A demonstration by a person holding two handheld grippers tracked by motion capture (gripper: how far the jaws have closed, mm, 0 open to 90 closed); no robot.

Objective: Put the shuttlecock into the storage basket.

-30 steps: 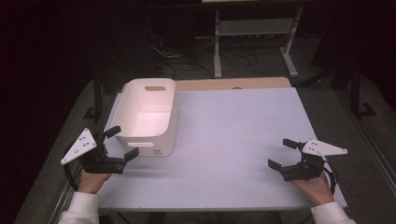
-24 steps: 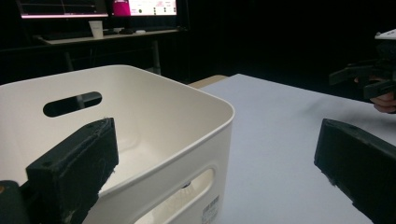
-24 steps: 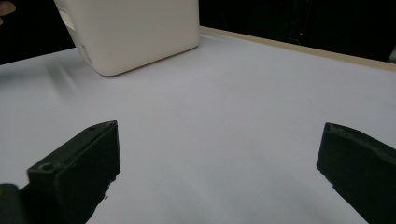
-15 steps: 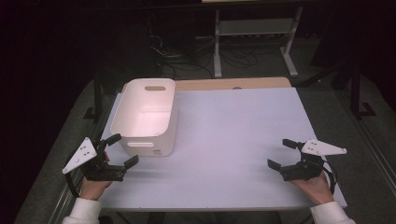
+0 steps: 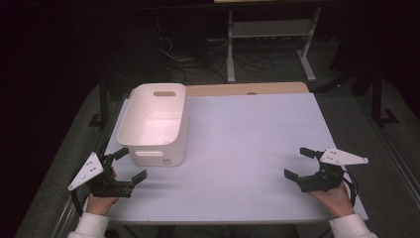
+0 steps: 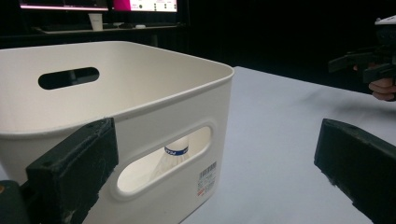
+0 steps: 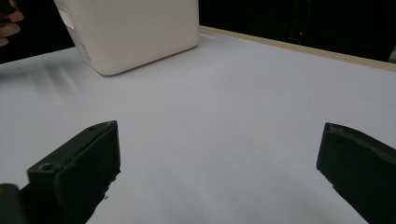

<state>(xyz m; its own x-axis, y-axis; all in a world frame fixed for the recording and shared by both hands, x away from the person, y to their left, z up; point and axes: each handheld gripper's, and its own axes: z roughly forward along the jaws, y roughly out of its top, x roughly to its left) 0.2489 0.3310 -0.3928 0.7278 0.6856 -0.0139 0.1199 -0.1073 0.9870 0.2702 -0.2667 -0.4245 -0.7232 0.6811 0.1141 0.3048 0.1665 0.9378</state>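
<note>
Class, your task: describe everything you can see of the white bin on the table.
The white bin looks like smooth plastic, rectangular with rounded corners, open-topped and upright. Each short end has an oval handle slot. A barcode sticker sits low on the near end wall. It stands on the pale table, towards its left far part. Through the near slot, a white shuttlecock with a blue band shows inside. The left tongs are open just before it, not touching.

One white bin (image 5: 153, 124), one shuttlecock (image 6: 173, 155) inside it, and two hand-held grippers.
</note>
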